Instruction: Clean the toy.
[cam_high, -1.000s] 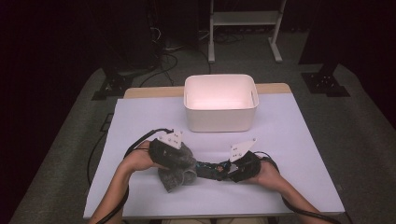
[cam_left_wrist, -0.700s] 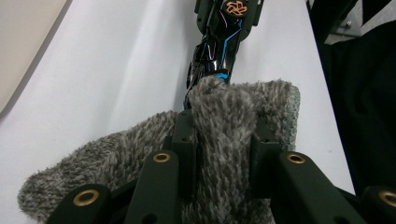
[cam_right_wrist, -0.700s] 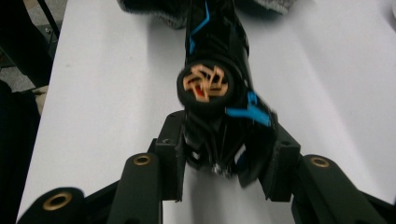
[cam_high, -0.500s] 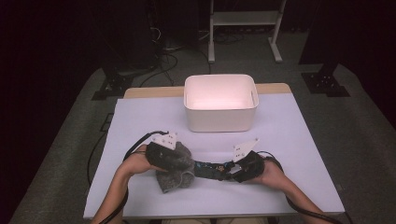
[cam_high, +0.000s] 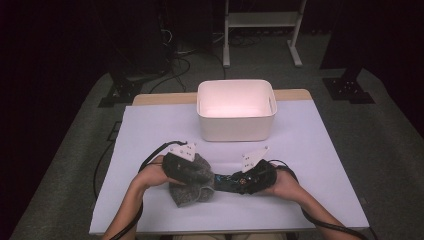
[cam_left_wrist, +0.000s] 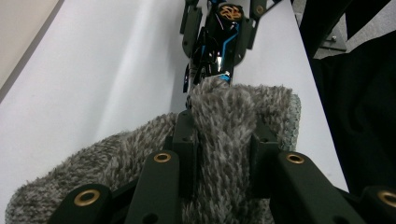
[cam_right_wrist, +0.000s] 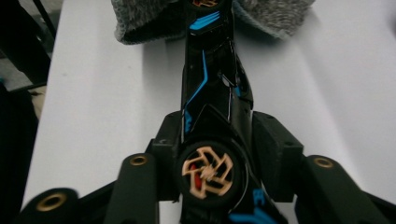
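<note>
A grey fuzzy cloth (cam_high: 190, 190) lies near the front of the table, bunched under my left gripper (cam_high: 202, 175). In the left gripper view the jaws of my left gripper (cam_left_wrist: 224, 142) are shut on a raised fold of the fuzzy cloth (cam_left_wrist: 224, 112). A black toy car (cam_high: 226, 181) with blue stripes lies between the two hands. My right gripper (cam_high: 239, 181) is shut on its rear end. In the right gripper view the toy car (cam_right_wrist: 210, 93) runs forward from my right gripper (cam_right_wrist: 217, 144), and its far end goes under the edge of the cloth (cam_right_wrist: 149, 18).
A white open bin (cam_high: 235, 125) stands at the back middle of the table. A pale sheet (cam_high: 320, 150) covers the tabletop. Black cables trail from both grippers off the front edge. A dark floor with stand legs surrounds the table.
</note>
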